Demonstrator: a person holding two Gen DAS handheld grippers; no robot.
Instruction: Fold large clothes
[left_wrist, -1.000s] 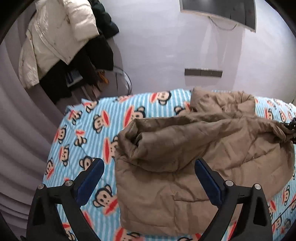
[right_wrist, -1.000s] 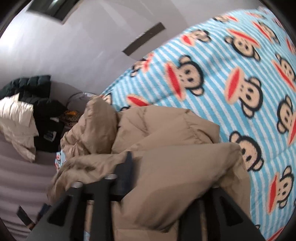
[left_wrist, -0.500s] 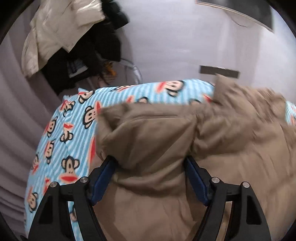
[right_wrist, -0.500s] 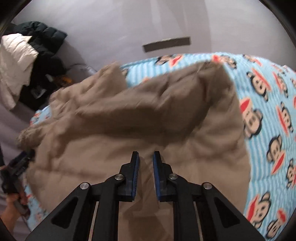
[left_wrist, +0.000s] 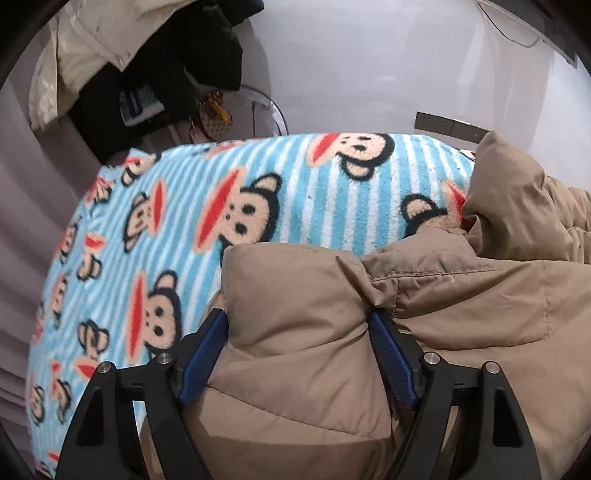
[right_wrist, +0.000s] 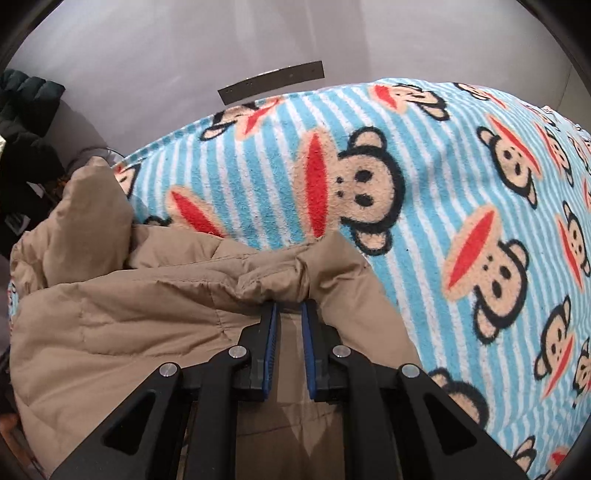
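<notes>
A tan puffer jacket (left_wrist: 461, 314) lies bunched on a bed covered by a blue striped monkey blanket (left_wrist: 295, 206). My left gripper (left_wrist: 297, 317) is shut on a thick puffy fold at the jacket's left edge, and both blue pads press into it. In the right wrist view the same jacket (right_wrist: 129, 314) fills the lower left, on the blanket (right_wrist: 443, 184). My right gripper (right_wrist: 290, 306) has its jaws closing to a narrow gap, with a gathered ridge of the jacket's far edge pinched at the tips. A hood or collar part (right_wrist: 92, 214) stands up behind.
A pile of cream and black coats (left_wrist: 110, 48) sits past the bed's far left corner, with a patterned bag (left_wrist: 214, 114) beside it. A pale wall with a socket strip (right_wrist: 271, 83) runs behind the bed. Open blanket stretches to the right of the jacket.
Both grippers came down onto the jacket. The left one went from wide open above it to gripping a thick fold. The right one's jaws narrowed onto a ridge of fabric.
</notes>
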